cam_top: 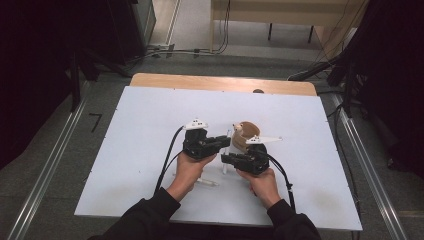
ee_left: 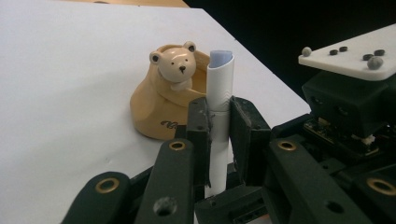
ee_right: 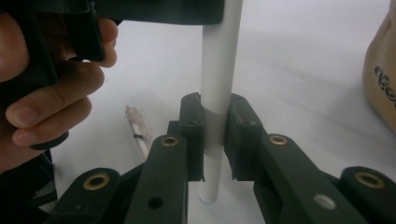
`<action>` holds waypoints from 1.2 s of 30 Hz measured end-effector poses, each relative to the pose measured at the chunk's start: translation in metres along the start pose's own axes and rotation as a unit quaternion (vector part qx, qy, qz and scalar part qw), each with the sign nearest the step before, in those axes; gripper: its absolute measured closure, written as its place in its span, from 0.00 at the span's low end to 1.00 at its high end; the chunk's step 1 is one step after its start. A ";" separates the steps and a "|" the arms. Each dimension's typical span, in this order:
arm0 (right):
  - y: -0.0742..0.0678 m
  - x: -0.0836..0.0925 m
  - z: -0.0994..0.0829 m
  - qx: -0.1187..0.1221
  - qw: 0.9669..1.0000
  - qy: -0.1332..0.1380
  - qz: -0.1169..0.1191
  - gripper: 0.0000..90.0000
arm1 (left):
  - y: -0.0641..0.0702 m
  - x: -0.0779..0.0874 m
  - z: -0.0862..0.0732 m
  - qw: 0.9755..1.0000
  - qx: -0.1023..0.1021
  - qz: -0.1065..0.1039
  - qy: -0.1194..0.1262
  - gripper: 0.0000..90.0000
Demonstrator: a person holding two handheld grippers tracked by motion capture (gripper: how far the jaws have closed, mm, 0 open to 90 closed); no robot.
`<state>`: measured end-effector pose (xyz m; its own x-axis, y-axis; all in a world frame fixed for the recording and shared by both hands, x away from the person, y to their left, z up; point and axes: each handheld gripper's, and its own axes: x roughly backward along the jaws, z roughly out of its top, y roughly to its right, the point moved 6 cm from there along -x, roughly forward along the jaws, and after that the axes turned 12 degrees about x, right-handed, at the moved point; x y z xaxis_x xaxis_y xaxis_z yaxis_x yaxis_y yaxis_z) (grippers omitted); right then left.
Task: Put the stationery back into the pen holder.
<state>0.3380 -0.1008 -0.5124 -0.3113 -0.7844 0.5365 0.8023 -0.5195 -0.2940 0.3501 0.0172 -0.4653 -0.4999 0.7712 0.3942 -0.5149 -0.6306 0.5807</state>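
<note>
Gripping: both grippers clamp one upright white tube [ee_left: 219, 93], standing at the middle of the desk [cam_top: 140, 130].
Left gripper [ee_left: 218, 126]: fingers [ee_left: 198, 135] closed on the tube's upper part; its blue-tinted top end rises above them.
Right gripper [ee_right: 215, 135]: fingers [ee_right: 191, 135] pressed on the tube lower down, its bottom end just below them.
Bear pot [ee_left: 168, 93]: tan ceramic, just beyond and right of the tube.
Pen [ee_right: 140, 130]: lying flat on the desk, near side, left of the tube.
</note>
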 end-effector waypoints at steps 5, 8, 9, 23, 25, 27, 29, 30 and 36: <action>0.000 0.003 0.002 -0.001 1.000 0.006 0.001 0.85 | 0.003 0.003 0.001 1.000 -0.004 -0.012 0.005 0.78; 0.001 0.004 0.002 -0.001 1.000 0.008 -0.001 0.85 | 0.004 0.005 0.001 1.000 -0.004 -0.012 0.005 0.75; 0.002 0.005 0.002 -0.001 1.000 0.009 -0.002 0.85 | 0.003 0.007 0.001 1.000 -0.006 -0.010 0.006 0.75; 0.009 0.017 0.007 -0.008 0.999 0.029 -0.018 0.85 | -0.005 0.024 0.000 1.000 -0.019 0.022 0.009 0.53; 0.010 0.020 0.008 -0.009 0.999 0.033 -0.019 0.85 | -0.007 0.027 -0.001 0.999 -0.025 0.032 0.010 0.50; 0.011 0.022 0.009 -0.011 0.999 0.037 -0.022 0.85 | -0.009 0.029 -0.001 0.998 -0.039 0.046 0.008 0.49; 0.013 0.025 0.011 -0.011 0.999 0.041 -0.025 0.85 | -0.011 0.031 -0.003 0.998 -0.042 0.051 0.007 0.48; 0.014 0.027 0.011 -0.013 0.999 0.044 -0.026 0.85 | -0.013 0.032 -0.003 0.998 -0.040 0.053 0.005 0.48; 0.022 0.034 0.015 -0.022 0.998 0.055 -0.036 0.85 | -0.027 0.039 -0.012 0.997 -0.037 0.070 -0.005 0.48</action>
<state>0.3527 -0.1335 -0.4891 -0.4226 -0.7762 0.4679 0.7536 -0.5877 -0.2944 0.3357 0.0634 -0.4744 -0.5634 0.6763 0.4745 -0.4913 -0.7360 0.4658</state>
